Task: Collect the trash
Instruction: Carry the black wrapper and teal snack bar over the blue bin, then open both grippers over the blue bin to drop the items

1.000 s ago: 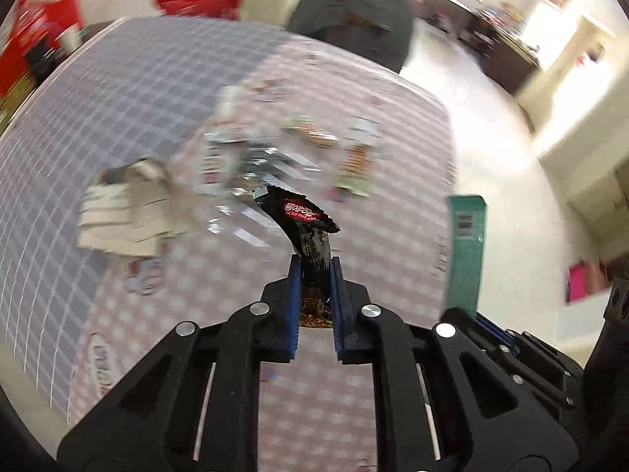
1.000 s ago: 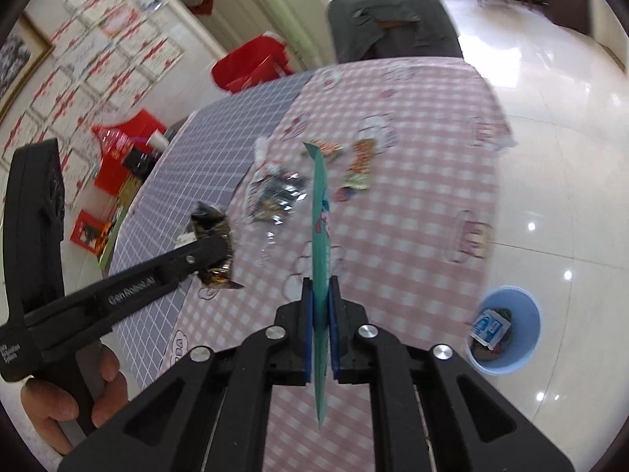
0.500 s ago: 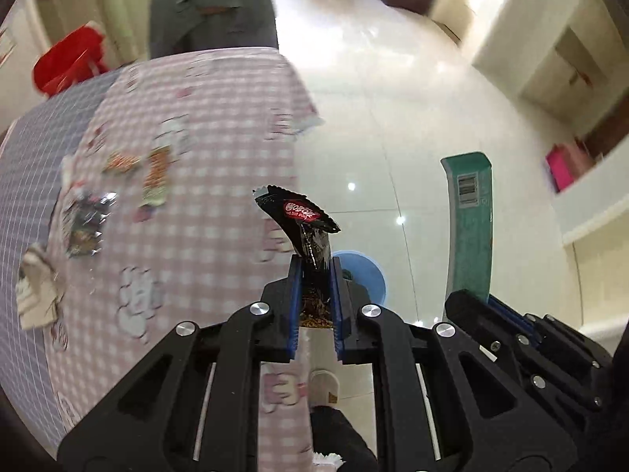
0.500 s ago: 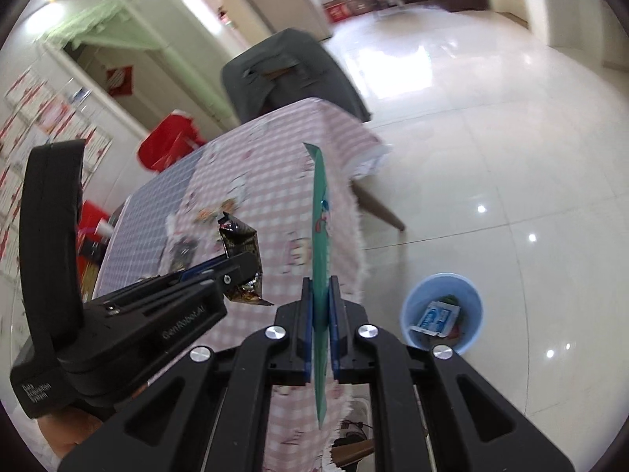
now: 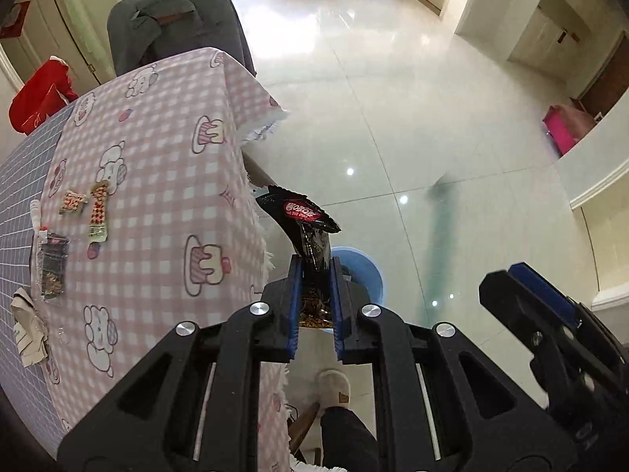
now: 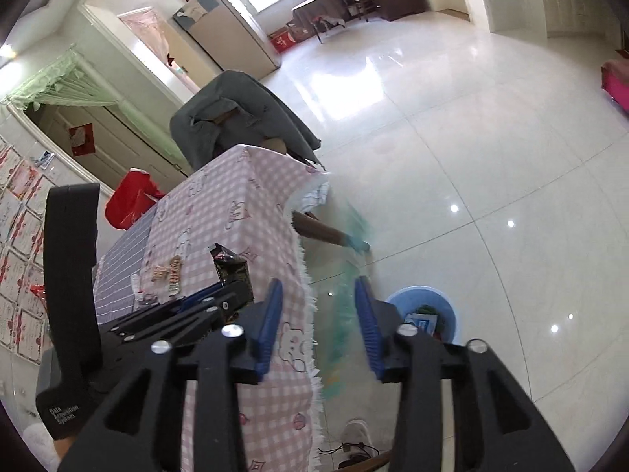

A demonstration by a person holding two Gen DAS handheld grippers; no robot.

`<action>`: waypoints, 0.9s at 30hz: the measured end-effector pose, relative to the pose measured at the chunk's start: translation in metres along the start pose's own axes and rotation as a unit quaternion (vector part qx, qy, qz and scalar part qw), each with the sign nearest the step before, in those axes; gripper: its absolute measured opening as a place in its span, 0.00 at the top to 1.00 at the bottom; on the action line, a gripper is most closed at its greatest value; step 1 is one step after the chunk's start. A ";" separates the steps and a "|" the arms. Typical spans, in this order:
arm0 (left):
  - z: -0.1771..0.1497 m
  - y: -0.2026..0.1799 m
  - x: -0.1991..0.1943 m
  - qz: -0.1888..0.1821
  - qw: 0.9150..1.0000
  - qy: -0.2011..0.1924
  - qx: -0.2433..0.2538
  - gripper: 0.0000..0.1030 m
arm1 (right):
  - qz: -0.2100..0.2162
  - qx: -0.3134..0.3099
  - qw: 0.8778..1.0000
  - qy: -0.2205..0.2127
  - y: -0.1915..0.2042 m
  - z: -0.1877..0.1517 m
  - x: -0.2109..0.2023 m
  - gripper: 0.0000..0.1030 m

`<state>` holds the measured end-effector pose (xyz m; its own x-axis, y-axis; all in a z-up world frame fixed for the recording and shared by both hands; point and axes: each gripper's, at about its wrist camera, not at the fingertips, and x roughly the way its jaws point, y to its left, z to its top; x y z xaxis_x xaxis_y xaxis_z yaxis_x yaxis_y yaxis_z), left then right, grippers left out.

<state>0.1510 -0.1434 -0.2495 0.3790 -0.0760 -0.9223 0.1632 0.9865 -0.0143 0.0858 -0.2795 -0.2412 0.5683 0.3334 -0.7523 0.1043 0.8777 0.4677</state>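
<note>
Black crinkled snack wrapper with red logo [image 5: 304,228] clenched in left tongs [image 5: 315,275] above round blue plastic bin [image 5: 361,271], right tongs [image 6: 319,306] released, blurred teal flat packet [image 6: 342,314] between their fingers, pink checked desk [image 5: 157,181] alongside.

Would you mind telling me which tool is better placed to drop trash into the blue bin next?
Left tool: it grips the black wrapper above the blue bin. The right tool is open, holding nothing.

Wrappers [image 5: 82,212] on the table [image 5: 165,181]; bin [image 6: 422,314] on the floor right of it, chair [image 5: 173,19] behind.
</note>
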 end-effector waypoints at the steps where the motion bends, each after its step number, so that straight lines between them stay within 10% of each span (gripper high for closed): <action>1: 0.000 -0.002 0.002 -0.001 1.000 0.002 0.001 0.87 | -0.004 -0.001 1.000 0.002 -0.002 -0.002 -0.001 0.61; 15: 0.003 -0.023 0.013 -0.009 1.000 0.006 0.014 0.86 | -0.059 0.007 0.998 -0.025 -0.015 -0.006 -0.019 0.54; 18: 0.004 -0.022 0.009 0.001 1.000 -0.004 0.007 0.72 | -0.066 0.009 0.997 -0.031 -0.017 -0.007 -0.023 0.50; 20: 0.004 -0.021 0.006 0.008 1.000 -0.010 0.006 0.44 | -0.067 0.011 0.997 -0.032 -0.018 -0.008 -0.024 0.47; 27: 0.002 -0.013 -0.009 0.020 0.999 -0.026 0.009 0.39 | -0.065 0.012 0.997 -0.037 -0.014 -0.010 -0.028 0.42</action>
<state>0.1475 -0.1554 -0.2397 0.4321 -0.0449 -0.9007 0.1630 0.9862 0.0291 0.0600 -0.2977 -0.2309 0.6072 0.1895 -0.7716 0.1998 0.9036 0.3791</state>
